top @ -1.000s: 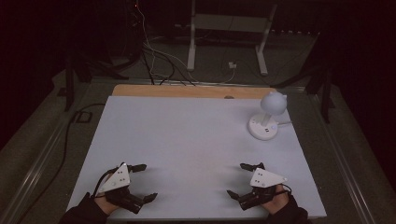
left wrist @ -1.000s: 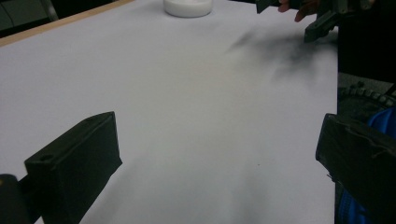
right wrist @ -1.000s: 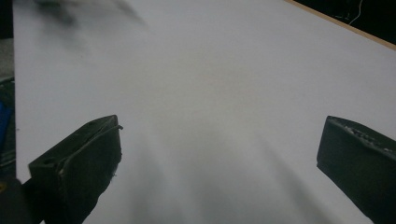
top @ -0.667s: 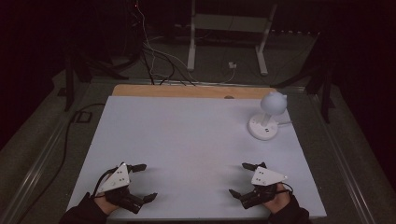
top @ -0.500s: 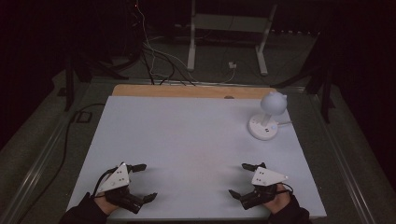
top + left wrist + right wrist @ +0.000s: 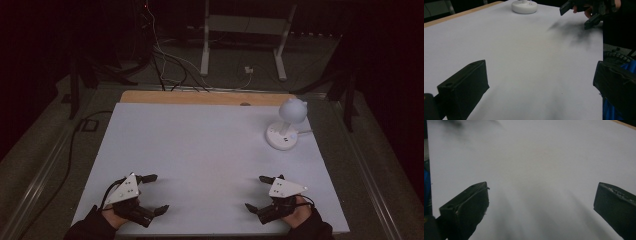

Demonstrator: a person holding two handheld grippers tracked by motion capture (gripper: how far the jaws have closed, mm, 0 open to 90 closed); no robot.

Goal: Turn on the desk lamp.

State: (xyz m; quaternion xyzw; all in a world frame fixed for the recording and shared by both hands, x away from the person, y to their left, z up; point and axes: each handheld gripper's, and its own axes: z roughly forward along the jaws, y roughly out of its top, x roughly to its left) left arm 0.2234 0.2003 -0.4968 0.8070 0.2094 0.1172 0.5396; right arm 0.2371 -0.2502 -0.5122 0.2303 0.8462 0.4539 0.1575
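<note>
A white lamp [image 6: 286,125] with a round head and a flat round base stands near the table's far right corner; its base [image 6: 524,6] appears at the top of the left gripper view. My left gripper [image 6: 154,192] rests at the near left of the white table [image 6: 200,150], open, nothing between its black jaws. My right gripper [image 6: 256,192] sits at the near right, open and holding nothing. In the left gripper view the right gripper [image 6: 584,13] is seen farther off. Both grippers point toward the table's middle.
A strip of bare wood [image 6: 200,97] runs along the table's far edge. Cables [image 6: 165,55] and a metal stand [image 6: 245,30] lie on the dark floor behind the table. A black cable [image 6: 75,145] trails down the left side.
The right gripper has shifted very slightly to the right. The left gripper and the lamp stay where they were.
</note>
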